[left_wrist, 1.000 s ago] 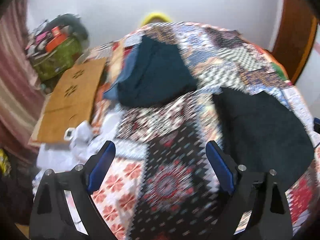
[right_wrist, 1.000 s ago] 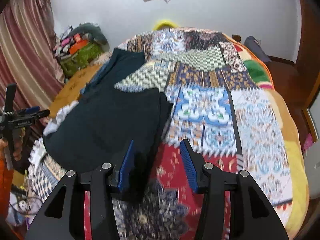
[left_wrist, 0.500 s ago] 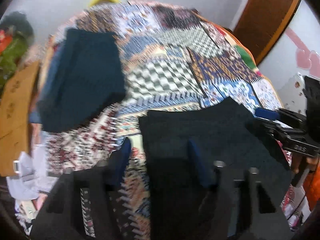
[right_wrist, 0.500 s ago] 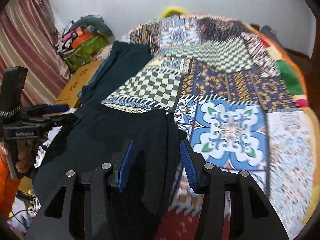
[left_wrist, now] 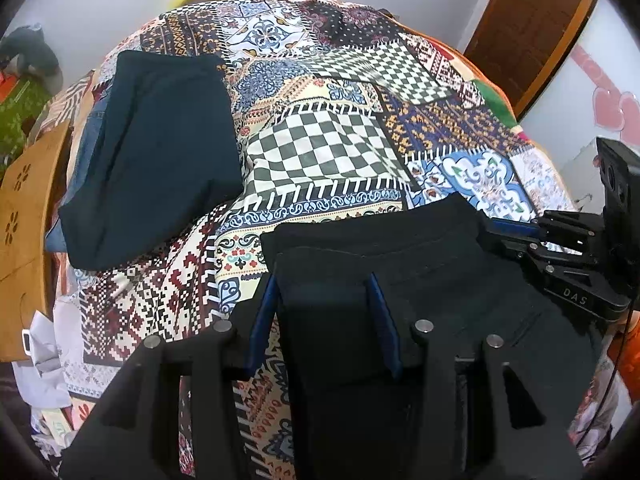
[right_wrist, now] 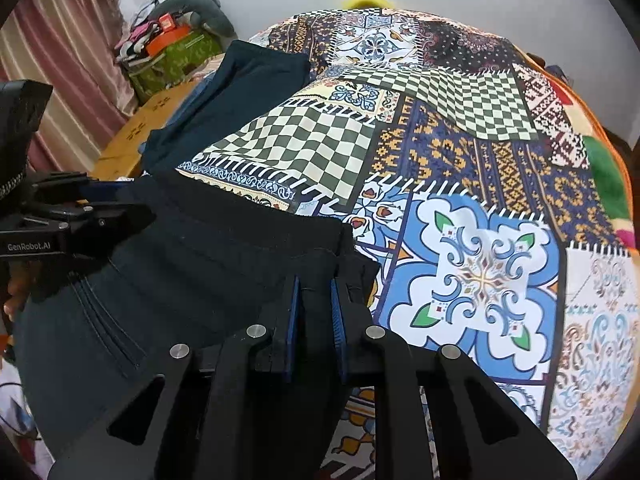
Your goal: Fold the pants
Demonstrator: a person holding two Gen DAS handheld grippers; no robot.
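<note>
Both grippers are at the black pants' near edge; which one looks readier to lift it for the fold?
Right. The right gripper has its jaws nearly shut on the edge of the black pants. The left gripper straddles the cloth with jaws wide, so it must close first.

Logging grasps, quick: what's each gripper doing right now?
Left gripper: open, jaws straddling the black pants.
Right gripper: shut on the black pants.

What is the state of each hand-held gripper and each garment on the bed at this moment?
Left hand-held gripper: partly closed around the waistband edge, not yet pinching.
Right hand-held gripper: closed on the other waistband corner.
Black cotton pants: lying on the bed, waistband toward the wall.
Dark teal folded garment: folded, lying on the bed, untouched.
Colourful patchwork bedspread: spread flat.
</note>
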